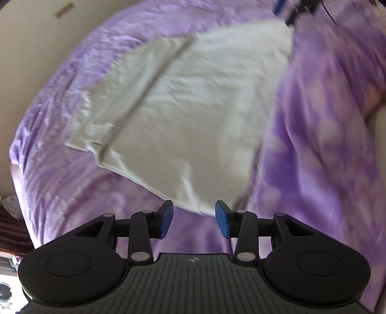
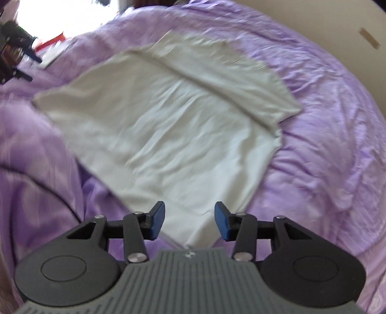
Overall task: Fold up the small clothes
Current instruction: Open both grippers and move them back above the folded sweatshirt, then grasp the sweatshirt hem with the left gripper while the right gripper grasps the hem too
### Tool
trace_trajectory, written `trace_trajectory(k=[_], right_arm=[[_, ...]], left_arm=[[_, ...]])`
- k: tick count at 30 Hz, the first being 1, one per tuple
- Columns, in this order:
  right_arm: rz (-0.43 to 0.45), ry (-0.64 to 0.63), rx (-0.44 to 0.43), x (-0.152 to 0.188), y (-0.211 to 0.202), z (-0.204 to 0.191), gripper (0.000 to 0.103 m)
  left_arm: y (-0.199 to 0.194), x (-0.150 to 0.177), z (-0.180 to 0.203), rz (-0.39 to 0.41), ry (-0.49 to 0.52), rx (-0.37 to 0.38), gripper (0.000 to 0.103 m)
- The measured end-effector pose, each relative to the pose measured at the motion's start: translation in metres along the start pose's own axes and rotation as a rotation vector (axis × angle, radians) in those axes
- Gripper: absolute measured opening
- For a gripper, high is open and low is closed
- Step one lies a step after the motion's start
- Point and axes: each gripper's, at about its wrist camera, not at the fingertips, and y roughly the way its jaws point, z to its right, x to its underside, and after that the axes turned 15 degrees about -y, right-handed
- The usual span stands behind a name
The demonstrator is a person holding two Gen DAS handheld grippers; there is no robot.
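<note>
A white garment (image 1: 188,116) lies spread flat on a purple bedsheet (image 1: 60,169), with one side folded over along a long crease. It also shows in the right wrist view (image 2: 168,135). My left gripper (image 1: 194,217) is open and empty, hovering just above the garment's near edge. My right gripper (image 2: 189,221) is open and empty, above a near corner of the garment. The right gripper shows blurred at the top right of the left wrist view (image 1: 294,9). The left gripper shows at the far left of the right wrist view (image 2: 17,58). Both views are motion-blurred.
The purple sheet (image 2: 325,145) is wrinkled and bunched beside the garment. A pale wall (image 1: 29,48) lies behind the bed. Bright clutter and a red item (image 2: 53,41) sit past the bed's far edge.
</note>
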Motion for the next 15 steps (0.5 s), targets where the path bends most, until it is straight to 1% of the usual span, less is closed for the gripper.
trace_trajectory(k=[2, 3, 5, 7, 10, 15], right_arm=[[-0.011, -0.024, -0.029, 0.001, 0.008, -0.003, 0.041], [-0.015, -0.027, -0.043, 0.001, 0.01, -0.002, 0.042], [-0.019, -0.031, -0.069, 0.003, 0.013, -0.002, 0.042], [-0.032, -0.045, -0.083, 0.005, 0.016, -0.004, 0.043], [-0.048, -0.063, -0.111, 0.007, 0.021, -0.005, 0.044], [-0.078, -0.079, -0.131, 0.008, 0.031, -0.007, 0.044]], left_arm=[[0.01, 0.008, 0.007, -0.025, 0.028, -0.013, 0.048], [0.015, 0.011, 0.012, -0.027, 0.043, -0.015, 0.048], [0.022, 0.019, 0.022, -0.023, 0.09, -0.043, 0.048], [0.027, 0.027, 0.033, 0.015, 0.131, -0.094, 0.048], [0.034, 0.034, 0.042, 0.064, 0.17, -0.135, 0.049], [0.054, 0.029, 0.046, 0.094, 0.169, -0.157, 0.049]])
